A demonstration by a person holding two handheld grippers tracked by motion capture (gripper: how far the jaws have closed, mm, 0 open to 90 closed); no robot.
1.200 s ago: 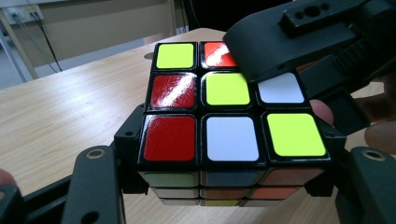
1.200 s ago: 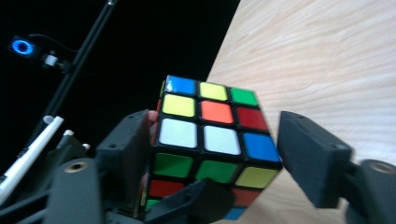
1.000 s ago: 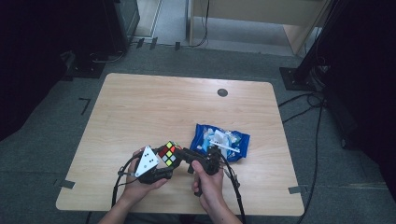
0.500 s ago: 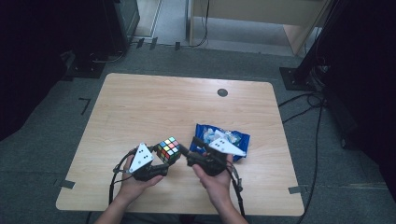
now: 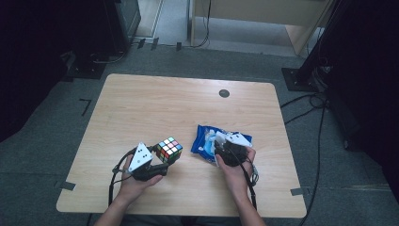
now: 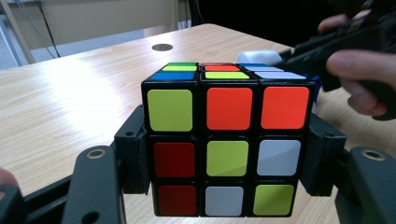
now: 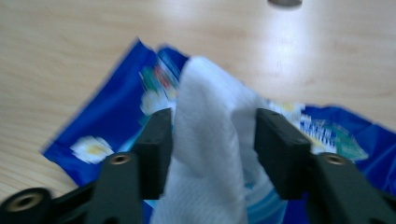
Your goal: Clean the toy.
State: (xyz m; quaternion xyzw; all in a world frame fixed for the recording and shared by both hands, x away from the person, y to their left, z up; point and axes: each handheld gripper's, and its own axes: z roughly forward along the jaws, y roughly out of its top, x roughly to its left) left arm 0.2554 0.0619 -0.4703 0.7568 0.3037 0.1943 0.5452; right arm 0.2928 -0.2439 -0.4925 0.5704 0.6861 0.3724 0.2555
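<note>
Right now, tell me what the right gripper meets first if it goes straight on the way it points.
The right gripper already has the white wipe between its closing jaws; going on, it would likely meet the blue packet beneath.

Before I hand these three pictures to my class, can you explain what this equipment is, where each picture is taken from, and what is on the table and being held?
A person sits at a wooden table with a hand-held two-jaw gripper in each hand. One camera looks down from above; the other two ride on the grippers and look along their black jaws.

The left gripper is shut on a colour puzzle cube, clamped at its sides.

The right gripper has just been closing its jaws around a white wipe sticking up from a blue packet that lies on the table. The wipe sits between the jaws; this blurred picture does not show whether they pinch it.

A small dark round disc sits in the tabletop near the far edge.
</note>
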